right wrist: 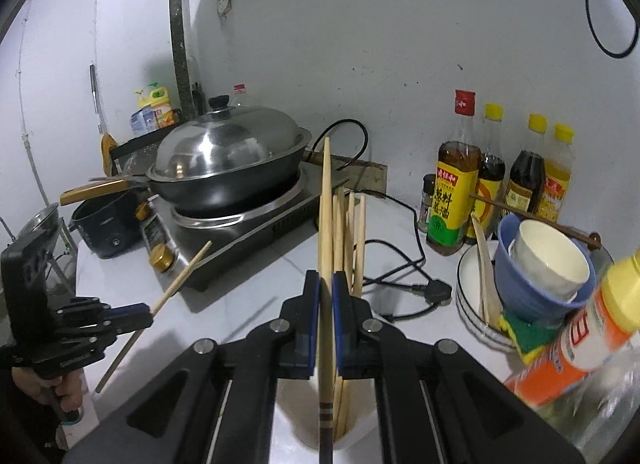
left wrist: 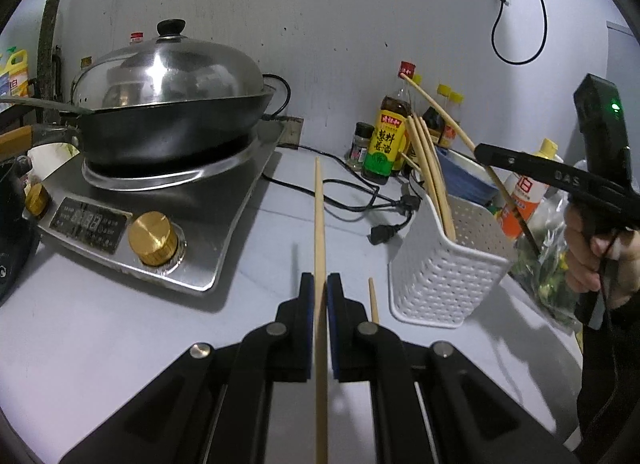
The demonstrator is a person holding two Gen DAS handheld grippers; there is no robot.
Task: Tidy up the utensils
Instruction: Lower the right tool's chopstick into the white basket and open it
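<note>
The white desk [left wrist: 120, 344] spreads out under both my hands, and on its far left sits the steel induction cooker [left wrist: 224, 224] with the black wok [left wrist: 168, 128] on it, capped by a domed metal lid [left wrist: 168, 72]. To the right, against the wall, stands a cluster of sauce bottles [right wrist: 456, 192], and in front of them a stack of bowls [right wrist: 540, 276] with a paper cup nested on top. A black power cord [left wrist: 360, 200] trails across the desk between the cooker and the bottles.

The white perforated basket [left wrist: 448, 276] stands on the desk right of centre, with several pale chopsticks [left wrist: 432, 176] leaning upright inside it.

My left gripper [left wrist: 321, 288] is clenched on a single chopstick [left wrist: 319, 216], which runs straight forward between the blue pads, above the desk and left of the basket. My right gripper [right wrist: 326, 284] is clamped on another chopstick with a dark banded end [right wrist: 326, 224], held directly above the basket, just beside the ones already in it.

A short bit of one more loose chopstick [left wrist: 373, 300] shows on the desk just beside the basket's front left corner.
</note>
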